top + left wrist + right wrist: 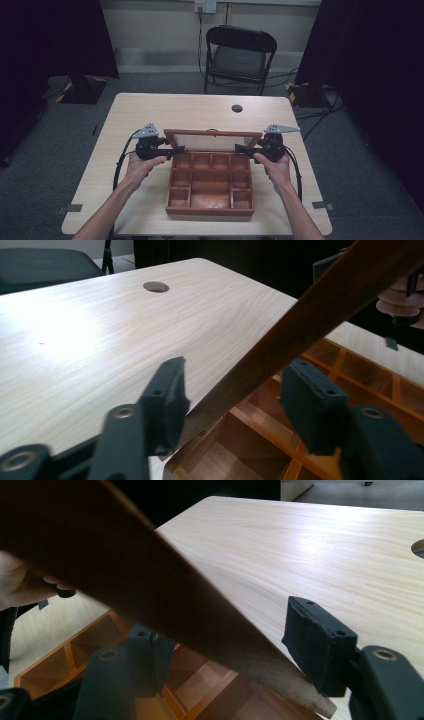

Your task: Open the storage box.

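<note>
A brown wooden box (210, 210) with several empty compartments sits on the table's near middle. Its framed lid (212, 133) stands raised at the back, tilted. My left gripper (177, 150) is at the lid's left side and my right gripper (241, 148) at its right side. In the left gripper view, the lid frame (320, 310) runs between the jaws of the open left gripper (237, 377), close to the left pad (167, 390). In the right gripper view, the lid frame (125, 570) crosses between the jaws of the open right gripper (230, 630), above the compartments (75, 655).
The light wood table (175, 110) has a round cable hole (236, 108) at the far middle. A black folding chair (240, 55) stands beyond the far edge. Dark curtains hang on both sides, and cables lie on the floor at the right.
</note>
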Available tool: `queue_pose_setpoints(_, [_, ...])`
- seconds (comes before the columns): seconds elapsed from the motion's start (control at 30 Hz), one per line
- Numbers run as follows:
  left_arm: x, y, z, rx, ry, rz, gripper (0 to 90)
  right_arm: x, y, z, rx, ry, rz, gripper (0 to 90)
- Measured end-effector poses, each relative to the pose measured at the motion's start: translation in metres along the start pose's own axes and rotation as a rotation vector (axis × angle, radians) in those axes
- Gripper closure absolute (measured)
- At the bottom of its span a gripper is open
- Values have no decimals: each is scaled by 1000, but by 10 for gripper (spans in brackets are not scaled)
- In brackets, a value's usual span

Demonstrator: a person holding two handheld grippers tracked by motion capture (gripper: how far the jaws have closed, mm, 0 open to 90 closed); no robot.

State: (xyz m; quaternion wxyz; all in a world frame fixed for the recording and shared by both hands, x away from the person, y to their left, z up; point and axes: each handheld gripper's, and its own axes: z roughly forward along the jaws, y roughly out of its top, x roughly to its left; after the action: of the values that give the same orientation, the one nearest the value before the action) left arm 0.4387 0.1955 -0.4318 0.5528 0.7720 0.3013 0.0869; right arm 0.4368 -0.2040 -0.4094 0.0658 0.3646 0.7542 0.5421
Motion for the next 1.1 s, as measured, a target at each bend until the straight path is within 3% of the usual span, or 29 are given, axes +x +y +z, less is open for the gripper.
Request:
queue_pose_setpoints(0.1, [1, 0, 3, 2, 4, 3, 419, -1, 1, 0, 0, -1, 0, 380])
queue_pose_setpoints(0.3, [6, 0, 2, -6, 15, -18, 516, -4, 2, 2, -9, -6, 0, 392])
queue_pose_setpoints(0.73, [13, 3, 4, 2, 13, -30, 548, -12, -1, 5, 1, -42, 20, 435])
queue_pose_setpoints(0.97, [16, 3, 4, 1, -6, -50, 554, -15, -2, 7, -14, -34, 26, 435])
queue_pose_setpoints(1.1, [17, 4, 4, 6, -1, -42, 559, -15, -2, 9, -19, -36, 21, 428])
